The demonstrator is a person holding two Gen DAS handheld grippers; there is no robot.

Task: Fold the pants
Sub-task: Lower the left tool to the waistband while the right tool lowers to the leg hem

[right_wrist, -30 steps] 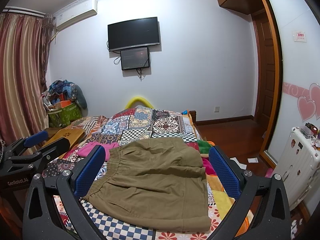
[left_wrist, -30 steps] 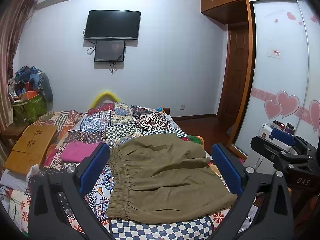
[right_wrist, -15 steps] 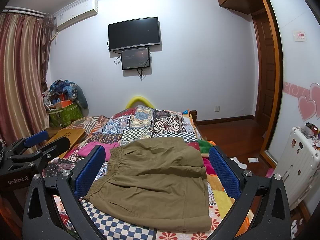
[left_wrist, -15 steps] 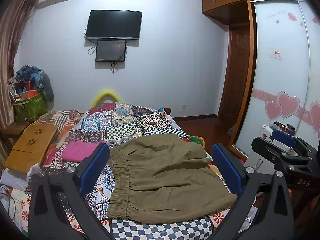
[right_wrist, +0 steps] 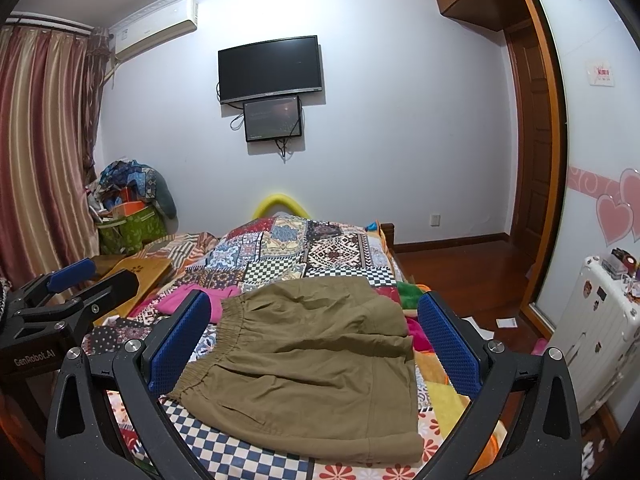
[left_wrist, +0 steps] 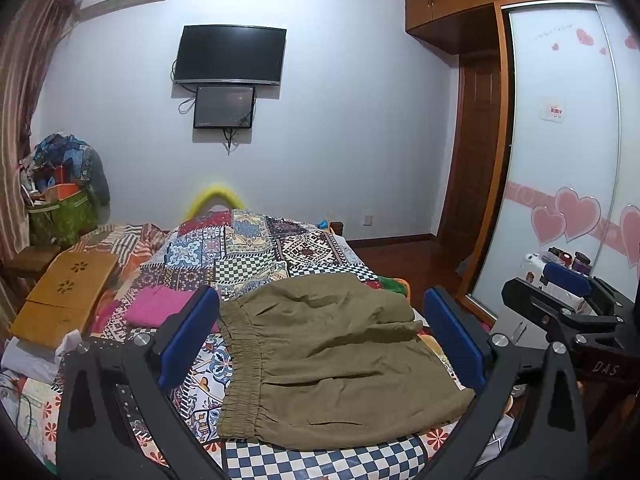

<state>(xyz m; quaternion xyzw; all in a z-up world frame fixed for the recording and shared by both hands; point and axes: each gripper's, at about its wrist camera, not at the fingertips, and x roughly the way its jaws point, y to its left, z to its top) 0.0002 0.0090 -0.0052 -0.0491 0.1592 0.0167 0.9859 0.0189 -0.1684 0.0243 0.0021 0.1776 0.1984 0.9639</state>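
The olive-brown pants lie folded into a compact stack on the near end of the patchwork bed, elastic waistband to the left. They also show in the right wrist view. My left gripper is open and empty, held above and in front of the pants. My right gripper is open and empty too, also hovering short of the pants. Each gripper shows at the edge of the other's view, the right one and the left one.
A folded pink garment lies left of the pants. A wooden lap desk sits at the bed's left edge. A white suitcase stands on the floor at right. A wardrobe with sliding doors is beyond it.
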